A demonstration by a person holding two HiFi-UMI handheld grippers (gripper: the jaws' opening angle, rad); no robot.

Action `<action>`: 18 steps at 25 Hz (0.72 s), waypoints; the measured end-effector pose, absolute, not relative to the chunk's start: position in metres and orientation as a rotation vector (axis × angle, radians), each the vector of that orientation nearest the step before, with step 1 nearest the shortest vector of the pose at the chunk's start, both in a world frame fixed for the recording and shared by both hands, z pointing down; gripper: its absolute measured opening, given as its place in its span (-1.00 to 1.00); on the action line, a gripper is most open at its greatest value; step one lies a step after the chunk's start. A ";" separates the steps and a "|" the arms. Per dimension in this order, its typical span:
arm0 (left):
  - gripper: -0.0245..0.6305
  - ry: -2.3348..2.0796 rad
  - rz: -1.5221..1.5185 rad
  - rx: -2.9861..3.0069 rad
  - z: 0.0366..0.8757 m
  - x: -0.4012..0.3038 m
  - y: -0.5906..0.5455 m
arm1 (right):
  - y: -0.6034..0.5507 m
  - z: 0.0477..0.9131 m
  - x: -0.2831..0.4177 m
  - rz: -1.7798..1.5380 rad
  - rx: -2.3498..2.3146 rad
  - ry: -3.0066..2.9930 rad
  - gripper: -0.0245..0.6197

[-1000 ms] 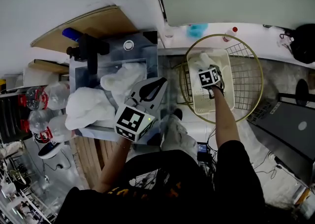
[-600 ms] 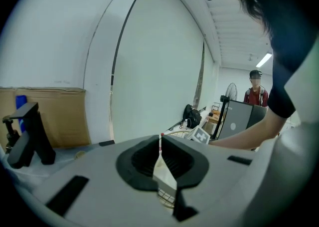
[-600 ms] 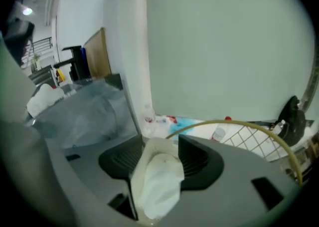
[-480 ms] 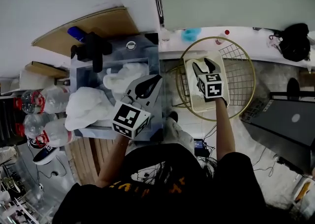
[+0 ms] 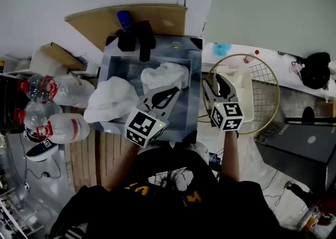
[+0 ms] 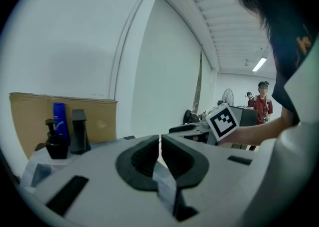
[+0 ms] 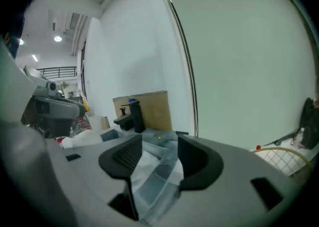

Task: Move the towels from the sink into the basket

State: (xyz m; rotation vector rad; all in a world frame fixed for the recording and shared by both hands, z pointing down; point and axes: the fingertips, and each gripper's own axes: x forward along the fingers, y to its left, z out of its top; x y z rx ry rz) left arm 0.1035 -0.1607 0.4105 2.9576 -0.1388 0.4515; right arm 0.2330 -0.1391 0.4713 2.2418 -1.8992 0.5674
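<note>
Towels [image 5: 164, 74] lie in the sink [image 5: 186, 107].
Left gripper [image 5: 169, 92] pressed together over its front edge; right gripper [image 5: 215, 82], spread, empty, just been closing, over the basket's [image 5: 265, 80] left rim.

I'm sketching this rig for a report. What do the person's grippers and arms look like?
Both the left gripper and right gripper are pale grey shells with black ribbed jaw pads, each carrying a cube of black-and-white square markers. The right one's jaws have just been closing slightly, nothing between them. The person wears a black short-sleeved top with yellow print.
</note>
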 end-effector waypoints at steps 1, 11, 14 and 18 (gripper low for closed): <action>-0.90 -0.148 0.451 2.951 0.410 0.091 -0.163 | -0.146 0.470 0.217 0.560 2.228 -1.918 -0.22; -0.90 -0.283 0.474 2.893 0.430 -0.004 -0.204 | -0.209 0.503 0.090 0.553 2.038 -1.994 -0.08; -0.90 -0.332 0.482 2.873 0.436 -0.026 -0.219 | -0.232 0.532 0.064 0.565 1.915 -1.982 0.05; -0.90 -0.380 0.496 2.852 0.442 -0.050 -0.234 | -0.260 0.578 0.056 0.527 1.765 -1.843 0.16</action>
